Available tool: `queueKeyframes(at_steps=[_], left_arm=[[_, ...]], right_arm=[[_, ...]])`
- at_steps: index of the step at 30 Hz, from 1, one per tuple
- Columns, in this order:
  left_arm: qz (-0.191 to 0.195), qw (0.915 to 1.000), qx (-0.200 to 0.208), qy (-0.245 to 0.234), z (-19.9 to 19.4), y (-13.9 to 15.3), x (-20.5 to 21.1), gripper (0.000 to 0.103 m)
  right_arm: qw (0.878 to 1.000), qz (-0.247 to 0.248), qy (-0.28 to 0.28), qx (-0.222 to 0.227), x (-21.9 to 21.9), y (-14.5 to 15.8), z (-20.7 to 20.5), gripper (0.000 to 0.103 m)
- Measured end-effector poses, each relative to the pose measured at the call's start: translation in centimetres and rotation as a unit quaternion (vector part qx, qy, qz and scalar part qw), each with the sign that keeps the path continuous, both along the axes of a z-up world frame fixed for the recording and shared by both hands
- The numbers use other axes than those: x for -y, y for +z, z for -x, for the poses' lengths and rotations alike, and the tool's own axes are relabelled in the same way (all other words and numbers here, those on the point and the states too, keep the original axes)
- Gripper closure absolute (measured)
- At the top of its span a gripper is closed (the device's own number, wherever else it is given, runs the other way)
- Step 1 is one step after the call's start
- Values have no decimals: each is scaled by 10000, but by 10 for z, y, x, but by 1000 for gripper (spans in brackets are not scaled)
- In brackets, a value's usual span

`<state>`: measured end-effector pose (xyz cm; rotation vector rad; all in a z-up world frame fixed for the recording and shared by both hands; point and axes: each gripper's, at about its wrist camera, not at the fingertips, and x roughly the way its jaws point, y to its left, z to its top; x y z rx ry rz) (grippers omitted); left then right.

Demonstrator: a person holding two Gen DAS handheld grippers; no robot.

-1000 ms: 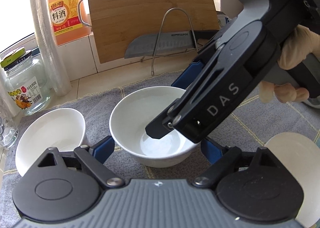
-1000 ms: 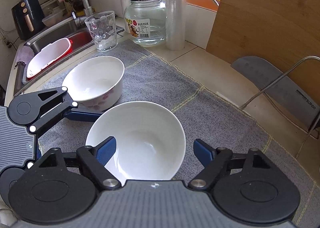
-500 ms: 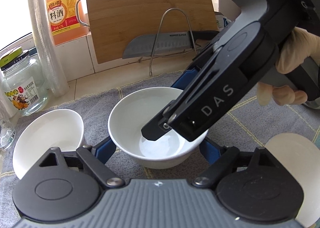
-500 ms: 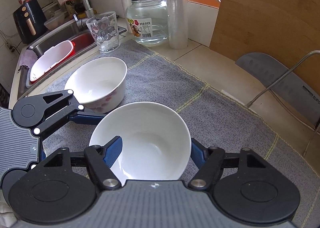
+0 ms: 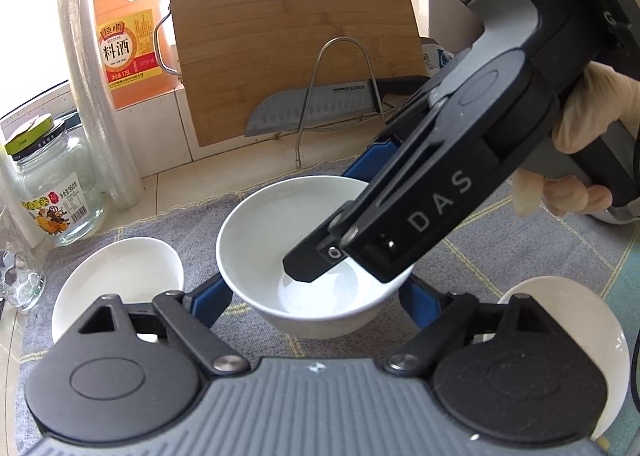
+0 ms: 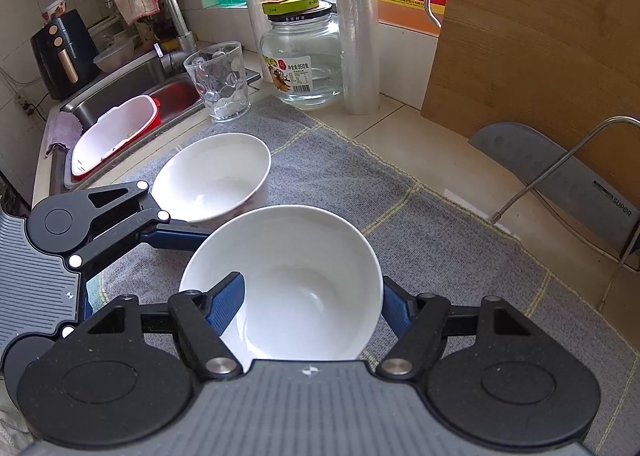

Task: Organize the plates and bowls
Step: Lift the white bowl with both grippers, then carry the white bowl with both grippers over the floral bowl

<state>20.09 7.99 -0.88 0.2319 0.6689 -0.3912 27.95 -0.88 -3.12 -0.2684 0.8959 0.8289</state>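
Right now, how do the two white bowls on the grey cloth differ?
The near bowl is gripped by the right tool, one finger inside and one outside; the far bowl sits free. The near bowl looks plain; the far bowl shows a faint reddish pattern low on its side. Both are white, upright and empty.

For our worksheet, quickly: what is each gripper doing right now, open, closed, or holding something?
Left gripper: open, its fingers on either side of the white bowl, not pressing.
Right gripper: shut on the white bowl, one finger inside the rim, one outside.
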Motion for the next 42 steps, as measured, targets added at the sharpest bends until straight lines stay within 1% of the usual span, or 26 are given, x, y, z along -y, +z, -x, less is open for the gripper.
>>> queueKeyframes(at_steps=[5,15,31,38,42], left_arm=[[-5,10000,42,-66,12,12,0,13],[1,9996,-6,-265,40,26,2,13],[69,9965,-102,-831,85,30,24,13],[115,9940,-179,-1073,91,28,33,13],[115,9929,-213,-1163,94,27,38,13]], right_arm=[[9999,-41,33,156,3,15,17,26],[9994,-260,-52,237,13,33,58,23],[9983,-235,-476,245,48,37,121,23],[9962,-258,-811,209,64,33,137,22],[9953,-267,-914,190,70,32,143,22]])
